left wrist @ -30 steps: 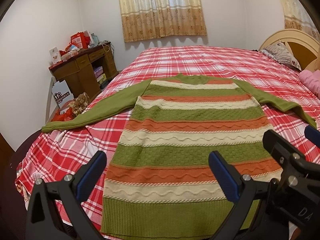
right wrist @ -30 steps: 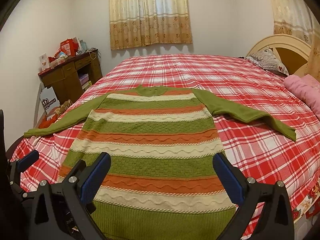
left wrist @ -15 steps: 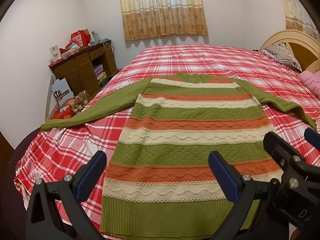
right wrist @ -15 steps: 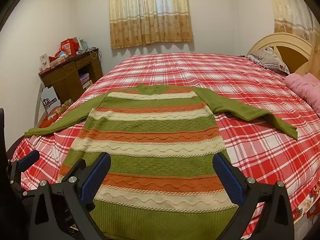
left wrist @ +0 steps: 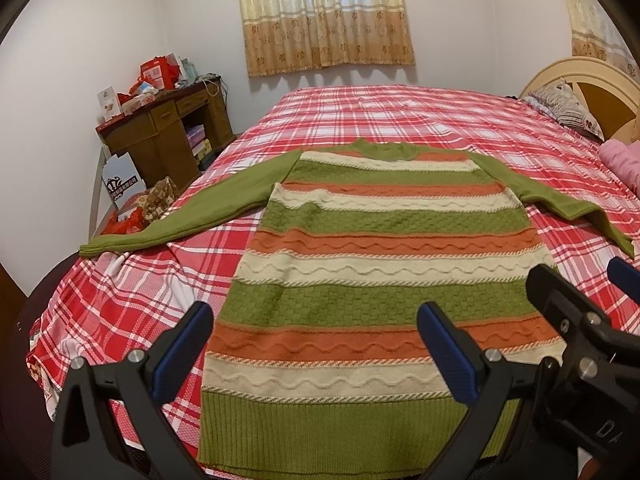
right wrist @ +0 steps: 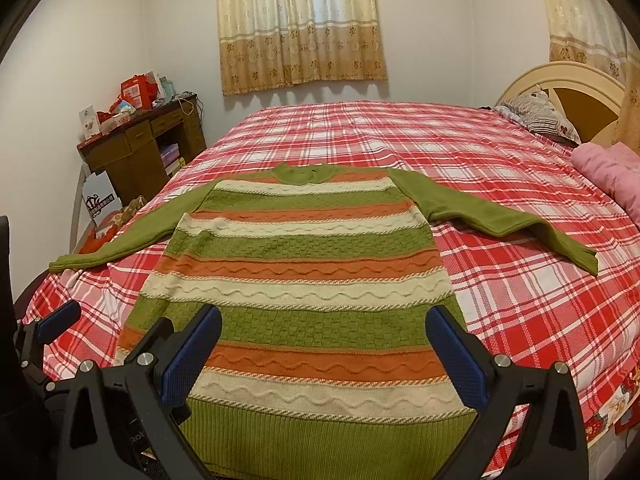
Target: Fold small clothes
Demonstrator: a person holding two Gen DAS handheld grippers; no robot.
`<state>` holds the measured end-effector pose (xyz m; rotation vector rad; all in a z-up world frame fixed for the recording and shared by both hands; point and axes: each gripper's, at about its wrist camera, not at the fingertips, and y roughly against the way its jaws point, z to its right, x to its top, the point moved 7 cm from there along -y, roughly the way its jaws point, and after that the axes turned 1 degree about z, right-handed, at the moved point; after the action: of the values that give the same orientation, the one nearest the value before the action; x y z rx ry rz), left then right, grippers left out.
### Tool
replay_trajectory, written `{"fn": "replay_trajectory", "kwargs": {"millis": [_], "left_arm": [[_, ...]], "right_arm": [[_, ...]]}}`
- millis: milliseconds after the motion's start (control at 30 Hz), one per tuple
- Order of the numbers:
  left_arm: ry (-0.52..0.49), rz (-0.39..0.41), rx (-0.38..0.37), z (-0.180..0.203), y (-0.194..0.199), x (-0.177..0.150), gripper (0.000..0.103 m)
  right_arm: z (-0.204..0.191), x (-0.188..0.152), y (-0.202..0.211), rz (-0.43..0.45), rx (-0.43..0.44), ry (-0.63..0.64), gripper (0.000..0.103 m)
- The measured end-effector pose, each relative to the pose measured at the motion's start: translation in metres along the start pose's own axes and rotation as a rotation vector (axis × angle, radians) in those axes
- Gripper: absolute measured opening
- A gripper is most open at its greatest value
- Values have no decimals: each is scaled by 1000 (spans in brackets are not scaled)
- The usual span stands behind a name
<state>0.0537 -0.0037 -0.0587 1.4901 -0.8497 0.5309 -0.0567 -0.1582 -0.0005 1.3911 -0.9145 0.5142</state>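
A knitted sweater (left wrist: pixel 384 264) (right wrist: pixel 300 280) with green, orange and cream stripes lies flat on the bed, hem toward me, both green sleeves spread out to the sides. My left gripper (left wrist: pixel 316 344) hovers open above the hem's left half, nothing between its blue pads. My right gripper (right wrist: pixel 324 348) is open too, above the hem, empty. In the left wrist view the right gripper's black frame (left wrist: pixel 568 320) shows at the right edge; in the right wrist view the left gripper's pad (right wrist: pixel 60 316) shows at the left edge.
The bed wears a red plaid sheet (left wrist: pixel 400 112). A brown desk (left wrist: pixel 160 136) with boxes stands at the left wall, bags (left wrist: pixel 156 200) on the floor beside it. A striped pillow (left wrist: pixel 564 108), a pink blanket (right wrist: pixel 608 172) and the headboard (right wrist: pixel 560 80) lie at the right.
Both views have drifted slightly; the sweater sits a little higher and farther in the frames. Both grippers stay open and the sweater has not moved on the bed.
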Motion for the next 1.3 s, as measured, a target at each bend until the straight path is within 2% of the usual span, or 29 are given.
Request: {"fn": "replay_trajectory", "kwargs": {"millis": [433,733,900,967,1033,1067,1133,1200,1267,1300], "left_arm": [[3,-54,14,-1,-29,2,103],[6,-114,1,-1,-79,22,103],[60,-100,-3,-17,-113,52,103],[87,-70,26,-28,-127,69,103],[102,-35,99,-39,-140,79,103],[103,-30,137,-44,-149,82,103],[98,-32,158,-49,-164,82,103],[86,-44,173,-54,-176,77,103],[91,-43,195,-57,-183,70,103],[98,-41,198,-58,-185,68,103]], "right_arm": [[22,8,-18,9,-43,-16,102],[79,34,-56,-26,-125,-78,102],[147,49,-69,-34,-198,-178,102],[175,56,-72,-34,-200,-214,102],[209,60,-73,-23,-193,-286,101],[229,62,-71,-8,-213,-325,99],[273,61,-64,35,-236,-419,74],[315,52,-57,57,-233,-560,66],[369,29,-50,71,-229,-764,66],[382,23,-51,69,-238,-807,66]]}}
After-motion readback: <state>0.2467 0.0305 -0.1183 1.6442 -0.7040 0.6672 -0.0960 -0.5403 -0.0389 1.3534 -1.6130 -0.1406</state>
